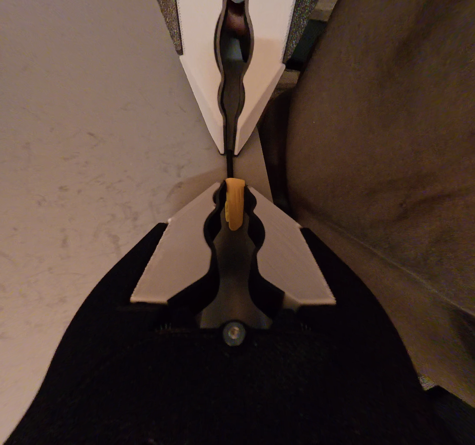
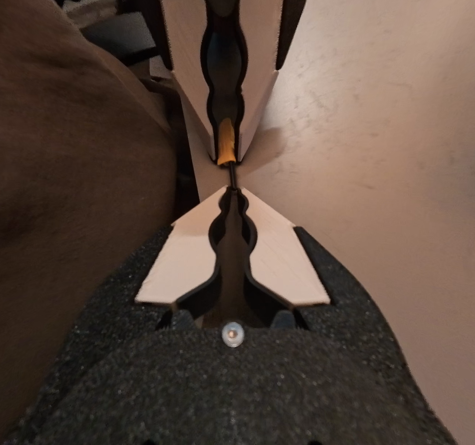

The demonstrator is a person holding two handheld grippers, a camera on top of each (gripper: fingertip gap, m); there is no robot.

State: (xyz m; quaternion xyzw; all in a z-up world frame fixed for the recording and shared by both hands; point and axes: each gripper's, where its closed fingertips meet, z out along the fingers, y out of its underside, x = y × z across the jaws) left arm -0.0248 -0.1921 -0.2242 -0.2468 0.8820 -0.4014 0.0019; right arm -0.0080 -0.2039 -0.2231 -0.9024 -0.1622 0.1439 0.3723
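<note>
The left gripper (image 1: 232, 183) and the right gripper (image 1: 228, 151) point at each other, tip to tip, with a small gap between them. They are over a pale counter (image 1: 77, 150), close to the edge where a brown cloth (image 1: 385, 150) lies.

The left gripper is closed on a small yellow piece (image 1: 234, 206). The piece sits right at the tips, squeezed between the two fingers, and it has little ridges on it. A thin black cord (image 1: 229, 165) comes out of its end and runs straight across the gap. The right gripper is closed on that cord, pinching it at the very tips. The right wrist view shows the same thing from the other side, with the cord (image 2: 233, 175) going into the yellow piece (image 2: 225, 139).

The yellow piece looks soft and rubbery (it bends a bit where the fingers press), so it should grip well and not slip. It looks very light. The cord is thin and looks smooth, so it may slide out if the pinch is weak. It looks pulled straight, and a hard tug might pull it out of the yellow piece. The best place to hold is the thick yellow part, not the skinny cord.
</note>
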